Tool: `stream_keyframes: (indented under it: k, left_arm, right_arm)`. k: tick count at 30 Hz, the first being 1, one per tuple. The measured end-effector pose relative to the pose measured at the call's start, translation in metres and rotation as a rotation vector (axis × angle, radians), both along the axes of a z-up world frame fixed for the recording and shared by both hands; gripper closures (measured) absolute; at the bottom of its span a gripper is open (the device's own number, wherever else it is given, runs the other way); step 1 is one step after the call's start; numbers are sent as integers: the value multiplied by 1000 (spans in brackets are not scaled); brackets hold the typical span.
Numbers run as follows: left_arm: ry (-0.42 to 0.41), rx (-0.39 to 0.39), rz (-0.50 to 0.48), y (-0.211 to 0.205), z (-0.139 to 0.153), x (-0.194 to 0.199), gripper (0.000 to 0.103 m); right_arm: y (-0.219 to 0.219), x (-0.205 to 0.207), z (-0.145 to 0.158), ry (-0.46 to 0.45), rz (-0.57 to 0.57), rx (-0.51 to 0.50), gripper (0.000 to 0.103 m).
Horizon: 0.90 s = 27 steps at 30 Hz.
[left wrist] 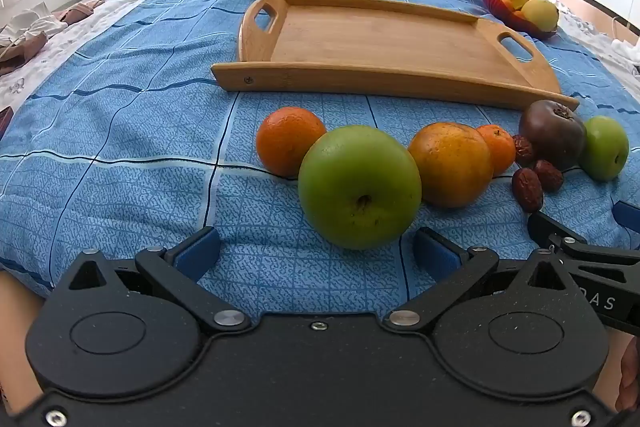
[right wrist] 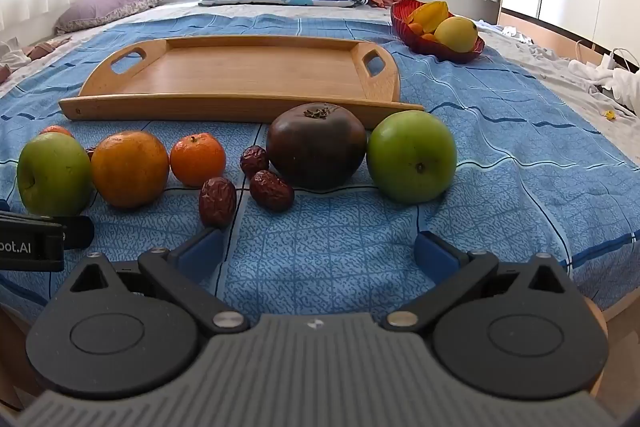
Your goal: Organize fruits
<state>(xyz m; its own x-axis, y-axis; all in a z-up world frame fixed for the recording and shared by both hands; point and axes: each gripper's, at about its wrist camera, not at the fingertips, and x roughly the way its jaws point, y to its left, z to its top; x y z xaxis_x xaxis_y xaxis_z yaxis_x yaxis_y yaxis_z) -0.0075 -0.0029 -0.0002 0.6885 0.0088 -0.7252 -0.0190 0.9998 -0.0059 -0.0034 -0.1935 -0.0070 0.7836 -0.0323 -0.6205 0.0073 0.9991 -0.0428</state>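
Hovering wide open, holding nothing: left gripper [left wrist: 318, 253] fingers [left wrist: 198, 253] flank bare blue quilted bedspread [left wrist: 120, 147] | smooth round green apple [left wrist: 359, 187] just ahead of its fingers, stem pit facing them | right gripper [right wrist: 320, 253] equally spread, empty | wrinkled oval dates [right wrist: 218, 201] ahead-left of its fingers | wooden tray [right wrist: 240, 75] beyond the fruit, long axis crosswise

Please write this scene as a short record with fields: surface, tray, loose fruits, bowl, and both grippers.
surface: blue checked bedspread
tray: wooden tray, nothing in it, behind the fruit row
loose fruits: two green apples, oranges, dark round fruit, three red dates, all on the bedspread
bowl: red bowl, fruit inside, far right of the tray
left gripper: open, holds nothing
right gripper: open, holds nothing
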Motion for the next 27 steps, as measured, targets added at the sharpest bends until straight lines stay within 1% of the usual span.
stream_keyframes:
  k: [27]
  left_arm:
    - [-2, 0, 1, 0, 0, 2, 0]
  right_arm:
    - [0, -1, 0, -4, 0, -3, 0]
